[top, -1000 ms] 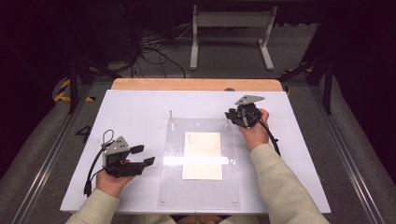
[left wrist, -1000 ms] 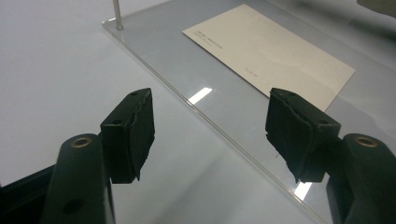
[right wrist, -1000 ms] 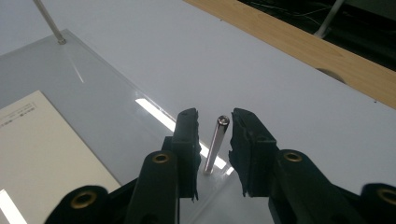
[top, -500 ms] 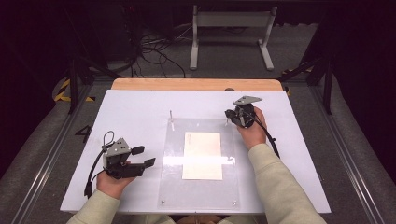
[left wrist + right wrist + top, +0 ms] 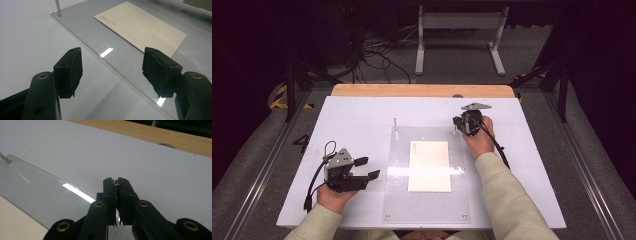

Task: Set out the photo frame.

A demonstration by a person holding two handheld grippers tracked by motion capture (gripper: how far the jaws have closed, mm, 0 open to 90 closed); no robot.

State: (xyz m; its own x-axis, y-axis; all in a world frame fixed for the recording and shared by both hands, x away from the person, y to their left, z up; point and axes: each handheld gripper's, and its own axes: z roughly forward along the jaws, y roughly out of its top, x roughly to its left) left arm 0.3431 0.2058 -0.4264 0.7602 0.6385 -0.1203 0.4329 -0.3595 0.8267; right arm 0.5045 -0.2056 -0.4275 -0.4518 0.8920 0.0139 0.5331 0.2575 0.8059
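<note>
The right hand-held gripper (image 5: pixel 116 185) is clamped on a small metal pin (image 5: pixel 116 182) at the far right corner of the clear acrylic plate (image 5: pixel 428 200) on the bench (image 5: pixel 357 120). Likely step: seating or pulling that pin, which calls for a straight vertical move. The left hand-held gripper (image 5: pixel 112 72) rests apart beside the plate's left edge.

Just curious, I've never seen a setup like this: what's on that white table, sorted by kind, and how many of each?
Tongs: 2, left tongs and right tongs
Clear plastic sheet: 1
Cream card: 1
Upright metal pins: 2, far-left pin and the pin the right tongs grip
Total: 6
</note>
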